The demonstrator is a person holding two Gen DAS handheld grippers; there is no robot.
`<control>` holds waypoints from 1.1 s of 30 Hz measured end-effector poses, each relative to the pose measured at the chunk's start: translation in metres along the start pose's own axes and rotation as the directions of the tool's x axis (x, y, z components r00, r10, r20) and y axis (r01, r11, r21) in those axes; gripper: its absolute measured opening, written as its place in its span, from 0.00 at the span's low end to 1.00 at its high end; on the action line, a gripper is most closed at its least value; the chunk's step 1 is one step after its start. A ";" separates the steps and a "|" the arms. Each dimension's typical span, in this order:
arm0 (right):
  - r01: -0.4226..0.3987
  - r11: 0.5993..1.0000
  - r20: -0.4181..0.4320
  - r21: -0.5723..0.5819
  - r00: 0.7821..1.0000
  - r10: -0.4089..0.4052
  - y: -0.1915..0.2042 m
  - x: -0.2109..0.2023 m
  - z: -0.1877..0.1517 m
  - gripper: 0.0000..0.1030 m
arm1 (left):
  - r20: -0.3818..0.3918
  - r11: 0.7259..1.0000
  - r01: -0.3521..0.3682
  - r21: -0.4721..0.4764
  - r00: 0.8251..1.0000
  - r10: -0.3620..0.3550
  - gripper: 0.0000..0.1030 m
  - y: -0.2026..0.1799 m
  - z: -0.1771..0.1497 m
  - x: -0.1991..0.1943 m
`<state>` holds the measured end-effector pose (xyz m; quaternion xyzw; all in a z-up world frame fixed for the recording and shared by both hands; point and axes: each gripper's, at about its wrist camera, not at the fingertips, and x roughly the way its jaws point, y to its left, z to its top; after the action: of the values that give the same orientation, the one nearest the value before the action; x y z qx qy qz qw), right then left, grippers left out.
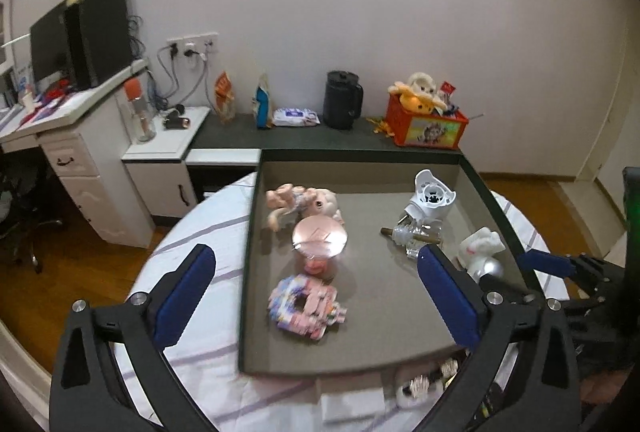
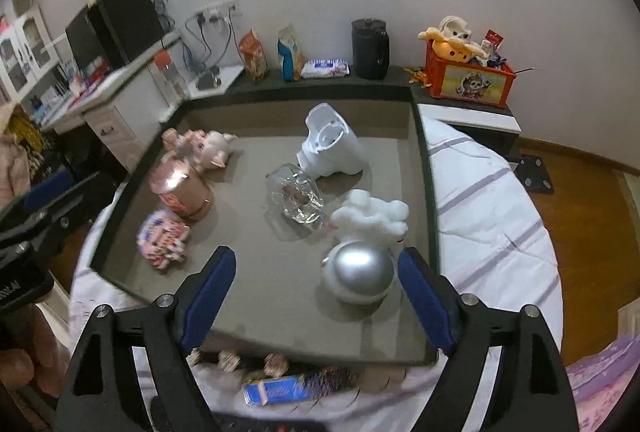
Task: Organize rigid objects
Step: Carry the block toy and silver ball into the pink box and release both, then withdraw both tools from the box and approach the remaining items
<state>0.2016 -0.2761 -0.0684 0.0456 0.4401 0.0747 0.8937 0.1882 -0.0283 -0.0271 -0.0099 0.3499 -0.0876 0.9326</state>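
A silver-domed figurine (image 2: 360, 272) is seen near the tray's (image 2: 425, 168) right wall, with bare tray floor left in the middle. The tray is carried on a striped white bed (image 2: 492, 216). Both the left tool (image 1: 316, 296) and right tool (image 2: 316, 296) are held spread, empty, above the tray's near edge.

The left gripper (image 1: 312, 296) is held open above the near edge of a shallow tray (image 1: 496, 200). A block figure (image 1: 306, 308) is seen between its fingers (image 1: 184, 296), with a copper-lidded jar (image 1: 319, 242) just beyond and a pink doll (image 1: 304, 204) farther off.
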 end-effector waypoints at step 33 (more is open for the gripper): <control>0.077 0.997 0.298 -0.004 0.952 -0.073 0.056 -0.232 -0.154 0.83 | 0.025 0.995 -0.038 -0.090 0.999 0.040 1.00 0.005 -0.150 -0.209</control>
<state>-0.0654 -0.2589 0.0268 0.0327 0.3012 0.0365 0.9523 -0.0644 0.0185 -0.0046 -0.0459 0.3409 -0.0536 0.9374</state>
